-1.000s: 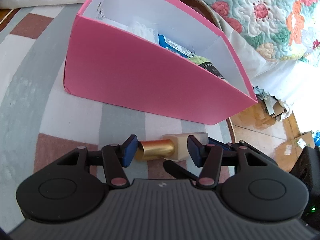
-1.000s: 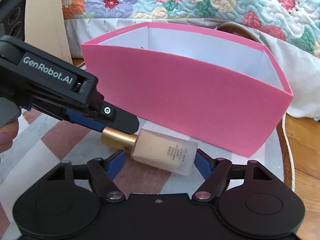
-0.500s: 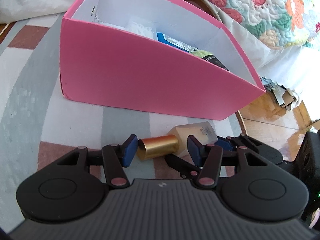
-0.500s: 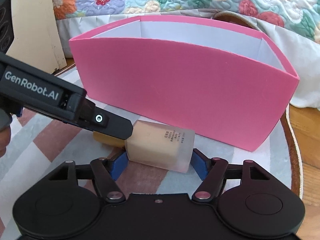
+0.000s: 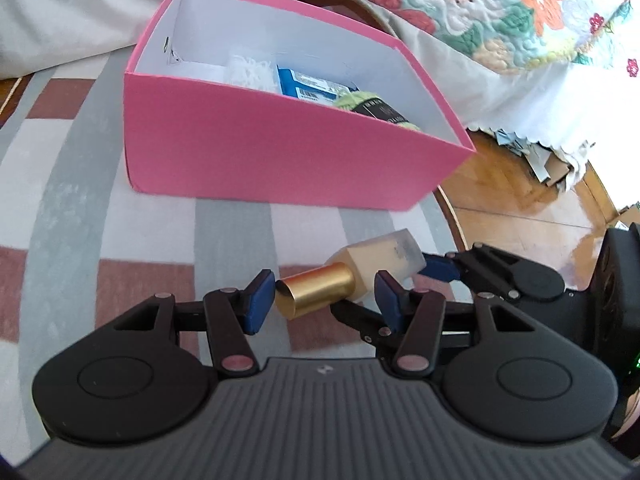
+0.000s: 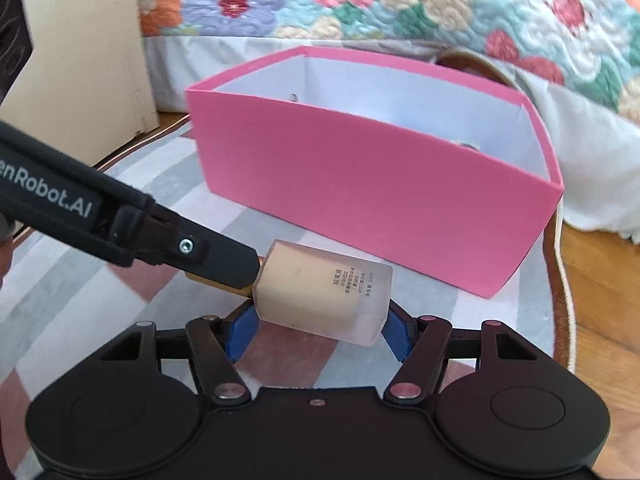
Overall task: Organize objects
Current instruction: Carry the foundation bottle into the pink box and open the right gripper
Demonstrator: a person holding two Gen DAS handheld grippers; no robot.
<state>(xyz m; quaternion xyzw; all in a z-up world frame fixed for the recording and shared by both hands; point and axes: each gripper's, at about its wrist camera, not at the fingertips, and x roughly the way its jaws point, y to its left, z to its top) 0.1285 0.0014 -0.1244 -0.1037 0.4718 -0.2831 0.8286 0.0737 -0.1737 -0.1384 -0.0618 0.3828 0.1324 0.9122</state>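
Observation:
A frosted foundation bottle (image 6: 324, 292) with a gold cap (image 5: 318, 294) is held lifted above the striped rug, in front of the pink box (image 5: 280, 156). My right gripper (image 6: 318, 330) is shut on the bottle's body. My left gripper (image 5: 320, 300) has its blue pads either side of the gold cap with gaps showing, so it is open. In the right wrist view the left gripper's finger (image 6: 208, 254) covers the cap. The pink box (image 6: 372, 196) is open-topped and holds a blue packet (image 5: 308, 86), a white item and a green item.
The striped grey, white and brown rug (image 5: 120, 240) lies under everything. A bed with a floral quilt (image 6: 400, 12) stands behind the box. Wooden floor (image 5: 512, 196) with paper scraps is at the right. A beige cabinet (image 6: 88, 60) stands at the far left.
The bottle has been lifted off the rug and tilted, held by my right gripper. Both grippers have risen, so the box's inside shows more.

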